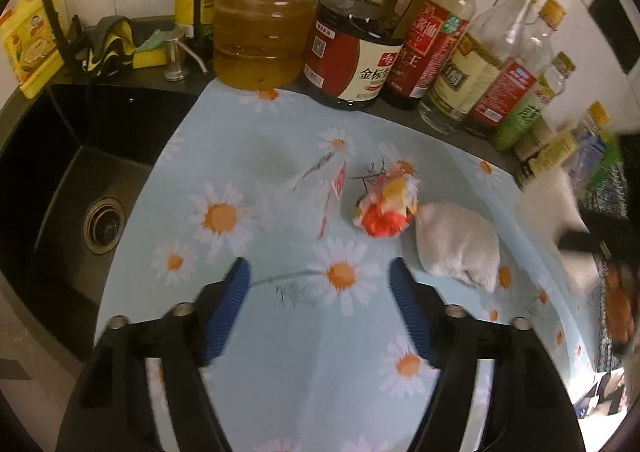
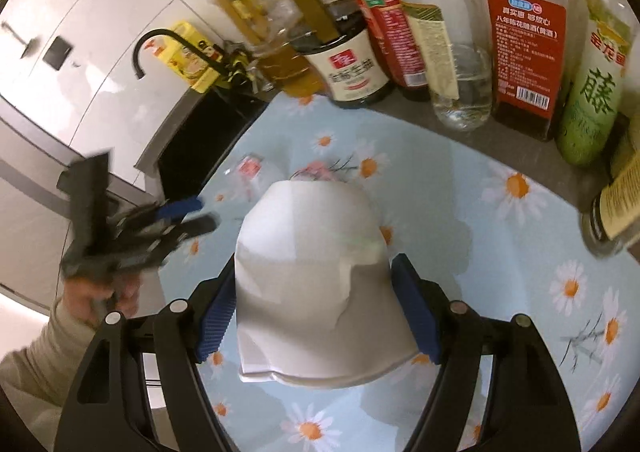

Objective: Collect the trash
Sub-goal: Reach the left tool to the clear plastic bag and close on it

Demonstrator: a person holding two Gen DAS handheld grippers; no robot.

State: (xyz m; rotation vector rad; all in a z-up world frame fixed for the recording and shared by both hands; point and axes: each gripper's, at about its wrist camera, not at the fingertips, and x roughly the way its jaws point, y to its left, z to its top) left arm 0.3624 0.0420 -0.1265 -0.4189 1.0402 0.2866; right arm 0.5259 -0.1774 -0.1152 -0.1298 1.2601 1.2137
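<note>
On the daisy-print mat [image 1: 240, 155] lie three pieces of trash: a clear plastic wrapper with red print [image 1: 316, 191], a crumpled orange and yellow wrapper [image 1: 386, 205], and a crumpled grey-white tissue [image 1: 460, 248]. My left gripper [image 1: 320, 276] is open and empty, just short of them. My right gripper [image 2: 316, 276] is shut on a white paper cup [image 2: 312, 252], held on its side above the mat. In the right wrist view the left gripper [image 2: 188, 215] shows at the left, and the clear wrapper [image 2: 252, 171] lies beyond the cup.
A row of oil, soy sauce and vinegar bottles [image 1: 360, 51] stands along the back wall. A black sink [image 1: 80, 179] with a drain lies left of the mat, with sponges and a cloth [image 1: 116, 43] behind it. A black faucet [image 2: 160, 43] stands by the sink.
</note>
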